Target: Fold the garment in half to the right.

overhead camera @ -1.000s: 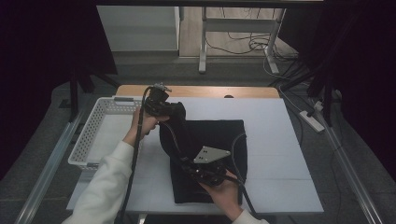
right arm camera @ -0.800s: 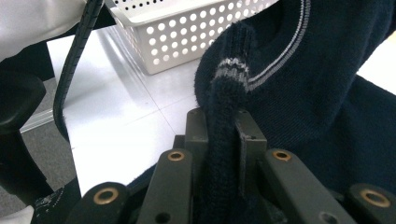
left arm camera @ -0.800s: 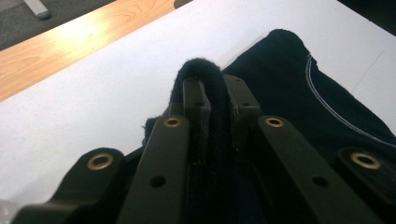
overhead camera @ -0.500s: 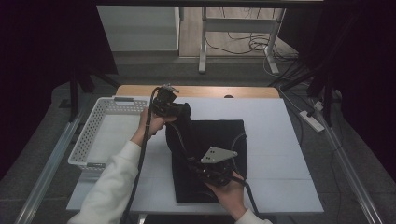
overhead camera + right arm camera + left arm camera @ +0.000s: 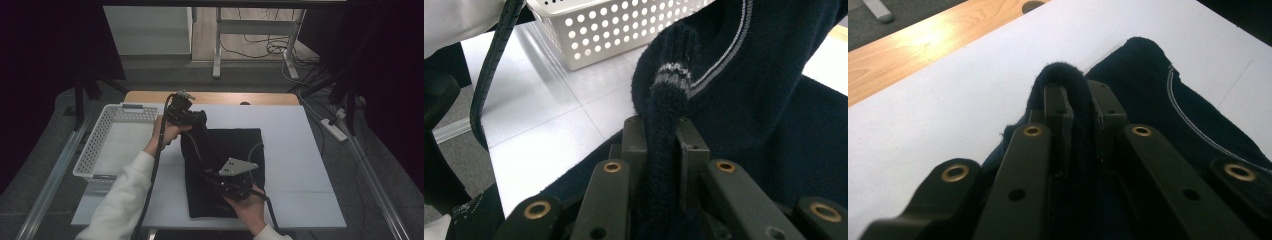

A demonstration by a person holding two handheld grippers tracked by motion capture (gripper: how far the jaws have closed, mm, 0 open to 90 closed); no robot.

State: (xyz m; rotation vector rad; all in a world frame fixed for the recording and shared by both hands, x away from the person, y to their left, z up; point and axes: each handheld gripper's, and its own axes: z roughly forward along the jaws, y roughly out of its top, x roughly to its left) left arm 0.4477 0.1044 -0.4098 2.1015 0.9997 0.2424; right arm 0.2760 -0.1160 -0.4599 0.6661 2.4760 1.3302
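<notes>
Dark knitted garment (image 5: pixel 225 170) spread on white table (image 5: pixel 300 150), mostly flat at centre. Left gripper (image 5: pixel 187 117) pinching a fold of the far-left edge, raised off the surface; jaws pressed together on cloth (image 5: pixel 1068 80). Right gripper (image 5: pixel 235 187) clamped on a striped ribbed edge (image 5: pixel 669 75) at the near side. Two-corner hold judged as preparation for folding or lifting the garment. White perforated basket (image 5: pixel 95 145) just left of the garment, on the table edge; nothing visible inside.
</notes>
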